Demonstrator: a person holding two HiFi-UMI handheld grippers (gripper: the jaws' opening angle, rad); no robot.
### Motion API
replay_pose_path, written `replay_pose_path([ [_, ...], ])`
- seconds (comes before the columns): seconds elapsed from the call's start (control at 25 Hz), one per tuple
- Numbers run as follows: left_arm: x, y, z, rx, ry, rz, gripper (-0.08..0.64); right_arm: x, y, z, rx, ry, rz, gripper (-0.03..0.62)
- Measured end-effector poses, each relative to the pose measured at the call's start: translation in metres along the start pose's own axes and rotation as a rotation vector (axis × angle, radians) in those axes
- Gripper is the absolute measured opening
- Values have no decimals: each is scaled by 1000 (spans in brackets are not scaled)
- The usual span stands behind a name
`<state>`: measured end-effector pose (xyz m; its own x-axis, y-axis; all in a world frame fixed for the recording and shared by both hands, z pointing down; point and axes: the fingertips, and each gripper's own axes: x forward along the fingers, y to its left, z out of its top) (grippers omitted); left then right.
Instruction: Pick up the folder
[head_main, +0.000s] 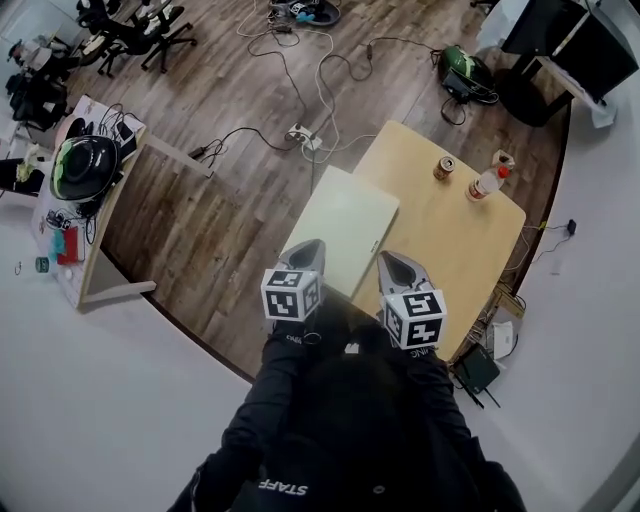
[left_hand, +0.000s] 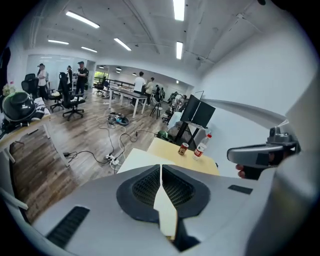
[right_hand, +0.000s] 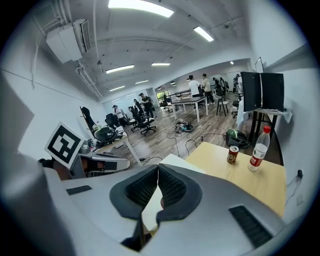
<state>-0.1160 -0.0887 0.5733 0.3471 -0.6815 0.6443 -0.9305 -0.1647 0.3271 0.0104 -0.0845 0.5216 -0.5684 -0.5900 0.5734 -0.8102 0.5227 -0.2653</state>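
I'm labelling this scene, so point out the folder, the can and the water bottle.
folder (head_main: 338, 228): head view, middle of its pale cover.
can (head_main: 444, 168): head view, its body.
water bottle (head_main: 484, 185): head view, its clear body below the cap.

The folder (head_main: 340, 232) has its near edge partly hidden.

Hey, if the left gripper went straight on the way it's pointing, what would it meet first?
Most likely the pale folder on the wooden table: the left gripper, jaws shut, aims down at its near end. Depth is unclear.
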Motion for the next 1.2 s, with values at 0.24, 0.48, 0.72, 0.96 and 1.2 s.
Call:
replay_pose_path([
  [0.24, 50, 61, -4, -18, 115, -4, 35, 56, -15, -2, 39, 64, -46, 23],
  [0.48, 90, 100, -10, -25, 187, -15, 36, 110, -27, -11, 58, 130, -69, 23],
  [0.72, 126, 126, -20, -23, 267, -63, 53, 152, -37, -9, 89, 160, -86, 23],
  [0.96, 171, 145, -36, -5, 362, -153, 177, 176, -53, -19, 110, 195, -100, 23],
  [1.2, 202, 149, -37, -24, 420, -297, 262, 197, -58, -27, 122, 235, -95, 23],
])
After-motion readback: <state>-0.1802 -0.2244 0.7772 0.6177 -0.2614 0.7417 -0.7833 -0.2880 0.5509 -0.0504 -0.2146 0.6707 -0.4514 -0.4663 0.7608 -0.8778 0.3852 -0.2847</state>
